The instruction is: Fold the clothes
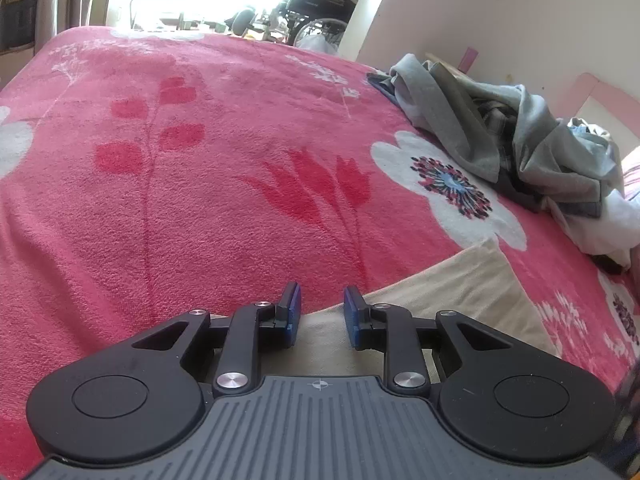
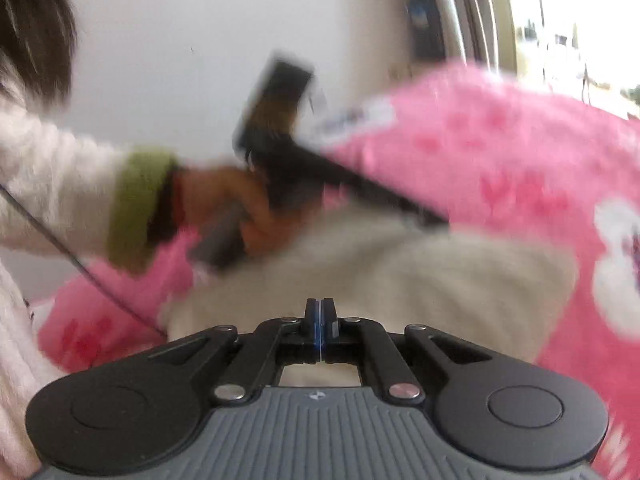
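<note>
A beige garment (image 1: 460, 292) lies flat on the pink floral blanket (image 1: 200, 200), with one corner pointing toward the white flower. My left gripper (image 1: 322, 314) hangs open just above the garment's near edge, with nothing between its blue pads. In the right wrist view the same beige garment (image 2: 400, 272) is blurred below my right gripper (image 2: 320, 314). That gripper is shut, pads together, with no cloth visible between them. A hand (image 2: 224, 200) in a white sleeve with a green cuff holds the left gripper's black body (image 2: 280, 152) over the garment's far side.
A heap of grey, plaid and white clothes (image 1: 520, 152) sits at the bed's right side against the wall (image 1: 500, 20). Beyond the bed's far edge a bright window area holds furniture and a wheeled frame (image 1: 320, 16). A cable (image 2: 80, 268) trails past the sleeve.
</note>
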